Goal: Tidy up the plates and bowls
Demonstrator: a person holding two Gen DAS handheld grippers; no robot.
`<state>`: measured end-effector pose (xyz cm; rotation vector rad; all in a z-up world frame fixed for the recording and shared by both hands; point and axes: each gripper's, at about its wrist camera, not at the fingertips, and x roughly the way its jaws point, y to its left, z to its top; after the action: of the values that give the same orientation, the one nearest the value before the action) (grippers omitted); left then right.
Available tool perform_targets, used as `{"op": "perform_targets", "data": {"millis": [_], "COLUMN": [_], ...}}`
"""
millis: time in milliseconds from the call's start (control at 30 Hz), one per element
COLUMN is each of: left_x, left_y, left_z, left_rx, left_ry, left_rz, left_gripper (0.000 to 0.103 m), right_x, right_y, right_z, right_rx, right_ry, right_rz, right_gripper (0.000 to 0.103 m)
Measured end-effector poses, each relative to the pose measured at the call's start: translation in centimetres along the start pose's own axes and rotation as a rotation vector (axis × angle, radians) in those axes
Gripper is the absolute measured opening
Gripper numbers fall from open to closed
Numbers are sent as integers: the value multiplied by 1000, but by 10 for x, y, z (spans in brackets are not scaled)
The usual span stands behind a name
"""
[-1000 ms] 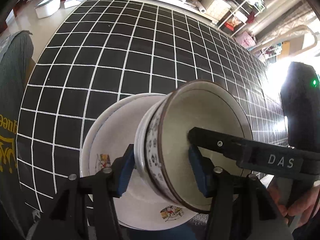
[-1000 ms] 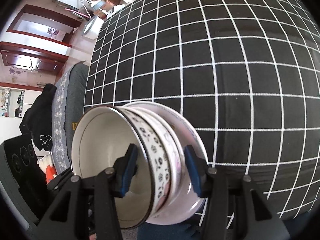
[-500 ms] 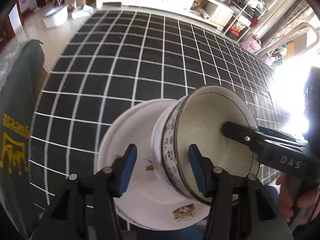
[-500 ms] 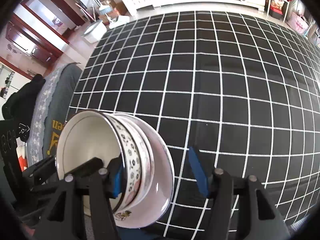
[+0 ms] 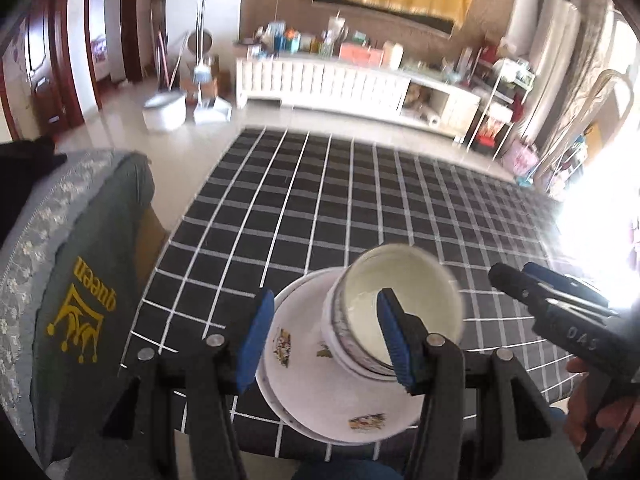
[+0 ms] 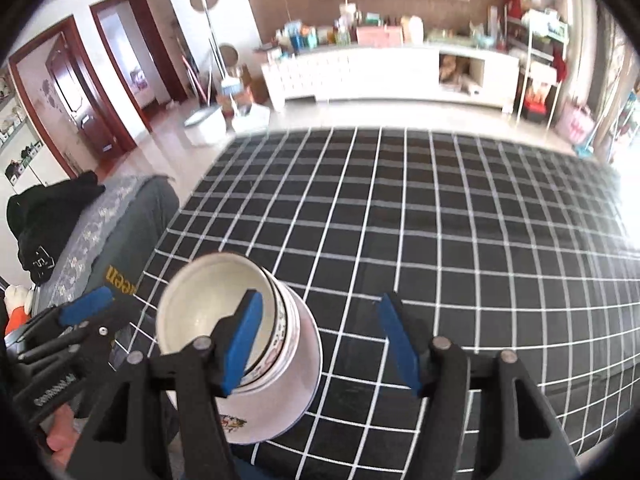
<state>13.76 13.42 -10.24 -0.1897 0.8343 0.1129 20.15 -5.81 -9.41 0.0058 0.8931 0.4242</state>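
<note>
Left wrist view: the left gripper (image 5: 326, 340) has its blue-padded fingers (image 5: 256, 340) spread apart, holding nothing. Between and behind them, at about 6 o'clock in the frame, a wide white plate with small cartoon prints (image 5: 320, 408) lies on the black cloth surface with white grid lines (image 5: 360, 200), close to its near edge. On the plate sits a stack of white bowls with dark patterned rims (image 5: 400, 312), their cream insides facing up; motion blur hides how many bowls there are. At 3 o'clock the right gripper (image 5: 516, 276) appears from the side, black with blue tips that lie close together in this side view, apart from the bowls, with part of a hand (image 5: 580, 420) on its handle. At 9 o'clock is a grey cushion with a yellow crown print (image 5: 88, 300). At 12 o'clock a long white cabinet (image 5: 352, 84) stands against the far wall.

Right wrist view: here the right gripper (image 6: 320, 344) shows clearly that its fingers are wide apart and empty. The plate (image 6: 288, 400) and bowl stack (image 6: 216, 312) sit at 8 o'clock, with the left finger pad (image 6: 242, 344) in front of the stack's rim; whether it touches cannot be told. This view alone shows the left gripper (image 6: 86, 308) from the side at 9 o'clock, beside the stack, and a black garment (image 6: 48, 216) on the cushion at 10 o'clock.
</note>
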Motion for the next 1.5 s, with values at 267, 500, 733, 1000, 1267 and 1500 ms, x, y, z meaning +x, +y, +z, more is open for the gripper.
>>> {"op": "perform_targets", "data": {"millis": [267,500,733,1000,1267,1500], "left_x": [-75,-125,-152,-173,-188,-191], "left_y": [-42,-71,-88,-100,-112,-119], "left_z": [-4,-27,-48,-72,-84,-91], "left_rx": [73,143,192,206,213,248], "left_ry": [-194,-310,-367,-383,-401,-408], "left_rz": [-27,-23,-13,-17,-20,-24], "left_gripper": [51,62,83,103,103,103], "right_x": [-86,-144,-180,-205,-213,-219], "right_y": [8,5,2,-1,-6,-8], "right_z": [-14,-34,-54,-80,-94,-104], "right_rx": [-47,-91,-139,-153,-142,-111], "right_ry": [-260,-379,-457,-482,-463,-473], "right_rz": [-40,-111,-191,-251,-250,-248], "right_gripper": [84,94,102,103,103,103]}}
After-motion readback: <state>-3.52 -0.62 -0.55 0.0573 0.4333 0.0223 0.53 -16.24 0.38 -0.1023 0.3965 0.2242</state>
